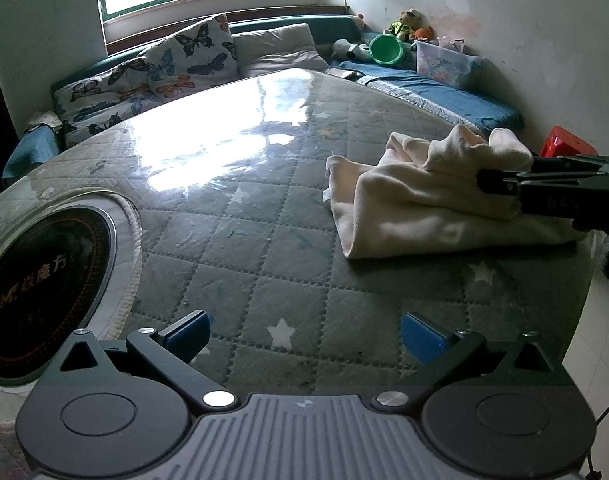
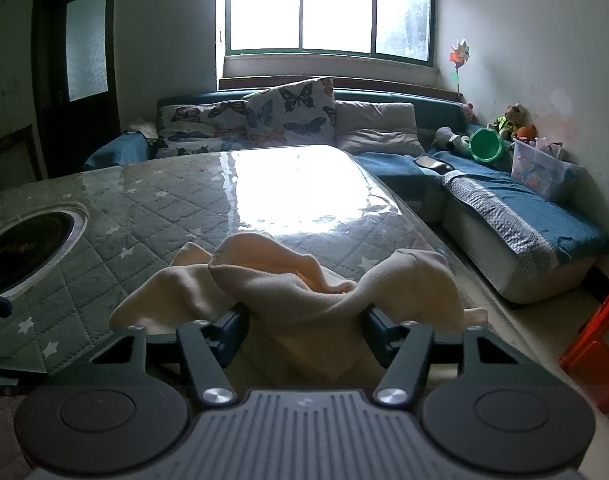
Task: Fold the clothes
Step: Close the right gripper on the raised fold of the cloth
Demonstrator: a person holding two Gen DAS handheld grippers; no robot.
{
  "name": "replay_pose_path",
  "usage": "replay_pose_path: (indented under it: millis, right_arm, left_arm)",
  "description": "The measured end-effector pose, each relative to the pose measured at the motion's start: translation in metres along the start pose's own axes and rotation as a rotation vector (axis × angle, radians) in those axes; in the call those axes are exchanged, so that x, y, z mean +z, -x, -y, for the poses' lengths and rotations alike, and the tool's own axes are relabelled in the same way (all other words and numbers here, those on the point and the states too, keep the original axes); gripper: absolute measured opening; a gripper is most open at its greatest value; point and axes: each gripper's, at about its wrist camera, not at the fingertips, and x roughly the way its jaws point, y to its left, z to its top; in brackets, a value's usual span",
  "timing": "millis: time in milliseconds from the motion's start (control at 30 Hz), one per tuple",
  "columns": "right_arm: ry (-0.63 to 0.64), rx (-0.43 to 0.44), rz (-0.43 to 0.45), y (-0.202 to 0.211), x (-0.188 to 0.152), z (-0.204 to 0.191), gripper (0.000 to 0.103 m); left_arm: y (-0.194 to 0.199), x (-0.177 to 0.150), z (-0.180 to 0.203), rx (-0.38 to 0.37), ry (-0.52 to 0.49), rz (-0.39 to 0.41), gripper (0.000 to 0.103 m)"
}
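Observation:
A cream cloth [image 1: 420, 196] lies bunched on the right side of the green quilted table [image 1: 264, 240]. My left gripper [image 1: 302, 338] is open and empty, low over the table's near edge, well short of the cloth. My right gripper [image 2: 304, 332] has its jaws wide apart, with the cream cloth [image 2: 296, 292] heaped between its fingers and over them; the fingertips are partly hidden by fabric. In the left wrist view the right gripper [image 1: 500, 184] reaches in from the right edge onto the cloth.
A round black induction hob [image 1: 44, 280] is set into the table at the left. A blue sofa [image 2: 524, 216] with butterfly cushions [image 1: 192, 60], toys and a plastic box wraps the far and right sides. A red stool [image 2: 596, 340] stands at the right.

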Motion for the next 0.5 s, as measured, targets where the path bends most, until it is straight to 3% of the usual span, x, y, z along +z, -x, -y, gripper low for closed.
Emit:
replay_pose_path:
  millis: [500]
  right_arm:
    - [0.019, 0.025, 0.005, 0.0066, -0.0026, -0.0022, 0.033]
  left_arm:
    - [-0.0001, -0.0010, -0.0008, 0.005, -0.001, 0.002, 0.103]
